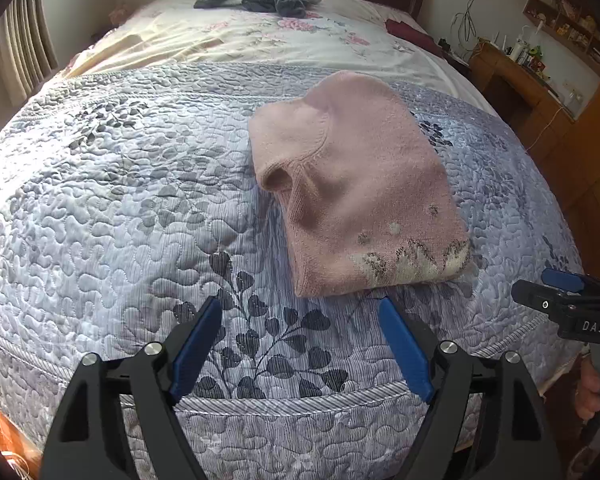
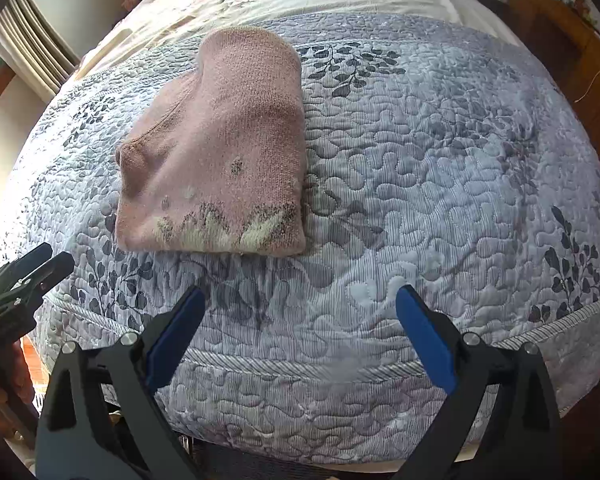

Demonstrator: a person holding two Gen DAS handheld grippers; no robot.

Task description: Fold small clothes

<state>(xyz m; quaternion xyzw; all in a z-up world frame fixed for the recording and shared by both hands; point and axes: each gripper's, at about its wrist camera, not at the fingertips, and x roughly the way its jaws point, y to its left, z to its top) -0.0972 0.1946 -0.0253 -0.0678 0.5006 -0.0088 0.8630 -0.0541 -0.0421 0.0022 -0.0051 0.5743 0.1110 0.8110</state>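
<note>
Jaws of both the left gripper (image 1: 300, 312) and the right gripper (image 2: 300, 300) stand apart, empty; folded pink sweater (image 1: 352, 196) lies on the bed (image 1: 120, 200); the right gripper reads "DAS"

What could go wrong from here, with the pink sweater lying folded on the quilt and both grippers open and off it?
1. The pink sweater is a thick bundle; a grip on its top layer alone could peel the fold open.
2. Its sleeve opening bulges at one edge, so the stack may slump if nudged.
3. The left gripper and right gripper hover above the quilt; closing low could pinch the quilt with the knit.
</note>
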